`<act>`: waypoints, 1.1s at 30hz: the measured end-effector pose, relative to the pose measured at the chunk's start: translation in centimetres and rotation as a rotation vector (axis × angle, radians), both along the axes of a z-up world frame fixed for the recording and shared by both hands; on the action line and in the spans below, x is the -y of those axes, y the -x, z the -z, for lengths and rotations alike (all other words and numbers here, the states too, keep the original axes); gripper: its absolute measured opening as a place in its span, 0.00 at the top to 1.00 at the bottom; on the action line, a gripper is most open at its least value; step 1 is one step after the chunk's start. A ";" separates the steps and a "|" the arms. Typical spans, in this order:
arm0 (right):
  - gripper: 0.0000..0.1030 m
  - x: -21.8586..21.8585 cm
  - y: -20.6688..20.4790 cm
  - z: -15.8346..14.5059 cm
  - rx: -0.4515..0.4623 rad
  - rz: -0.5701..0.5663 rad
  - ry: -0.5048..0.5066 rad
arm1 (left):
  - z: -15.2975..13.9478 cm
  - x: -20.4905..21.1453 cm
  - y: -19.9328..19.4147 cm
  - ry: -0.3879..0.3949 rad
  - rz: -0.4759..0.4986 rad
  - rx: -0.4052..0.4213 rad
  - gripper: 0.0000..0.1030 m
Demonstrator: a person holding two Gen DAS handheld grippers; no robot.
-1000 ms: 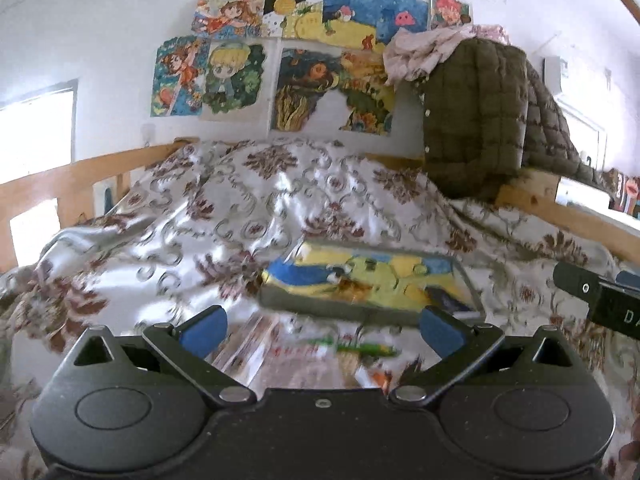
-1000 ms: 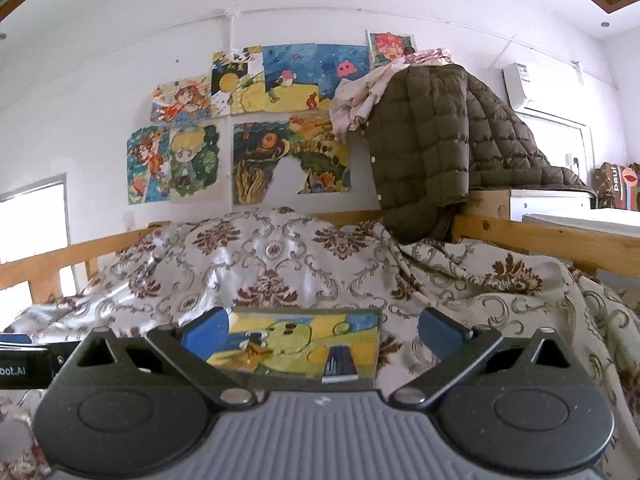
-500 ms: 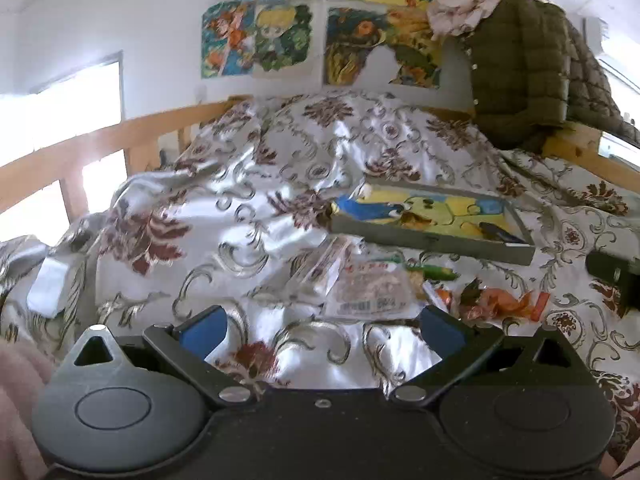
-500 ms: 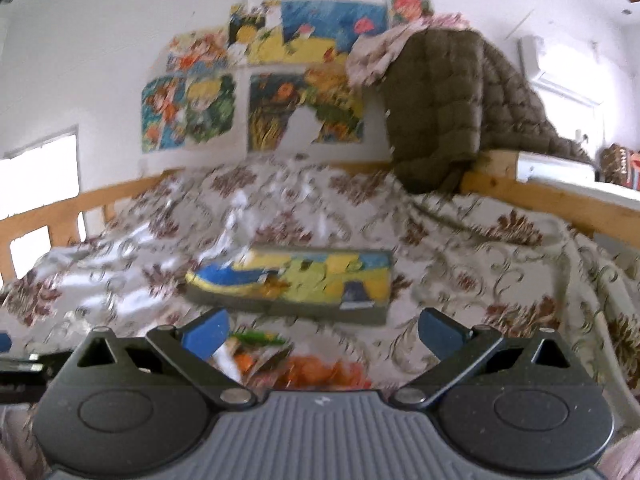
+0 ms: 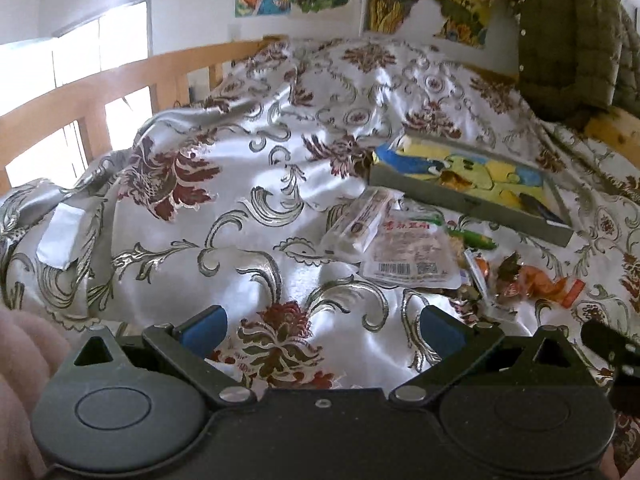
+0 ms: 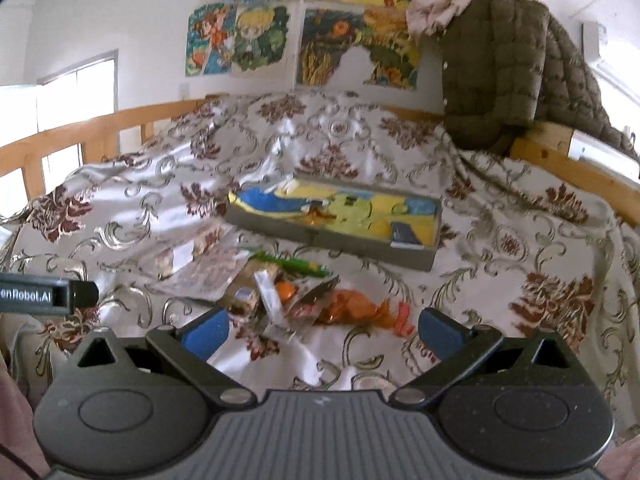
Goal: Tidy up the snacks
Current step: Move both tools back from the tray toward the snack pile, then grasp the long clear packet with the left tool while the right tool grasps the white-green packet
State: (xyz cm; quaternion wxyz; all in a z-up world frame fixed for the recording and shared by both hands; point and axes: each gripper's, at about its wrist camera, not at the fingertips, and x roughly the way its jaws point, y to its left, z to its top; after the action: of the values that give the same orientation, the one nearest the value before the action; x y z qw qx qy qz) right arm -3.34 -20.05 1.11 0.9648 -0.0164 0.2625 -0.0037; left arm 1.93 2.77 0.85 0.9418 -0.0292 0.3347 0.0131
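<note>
Satin bedspread (image 5: 248, 184), floral-patterned, carries a loose pile of snack packets (image 6: 280, 284) just in front of a shallow grey tray (image 6: 332, 240); the left gripper (image 5: 320, 330) and right gripper (image 6: 322, 330) hover nearby, fingers spread, holding nothing.

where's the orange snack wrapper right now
The orange snack wrapper lies on the bedspread at the right end of the snack pile, in front of the gray tray, ahead of the right gripper.
</note>
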 end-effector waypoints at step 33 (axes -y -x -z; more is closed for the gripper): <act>0.00 -3.3 -15.7 3.3 -0.178 -0.341 -0.165 | 2.8 0.8 -16.2 -0.160 0.311 -0.055 0.01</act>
State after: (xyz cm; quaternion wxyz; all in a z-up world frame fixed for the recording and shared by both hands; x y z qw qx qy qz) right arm 12.33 -16.76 -2.19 0.9225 0.0184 0.3396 0.1827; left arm 18.10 1.98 -1.95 0.9223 0.0982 0.3585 -0.1056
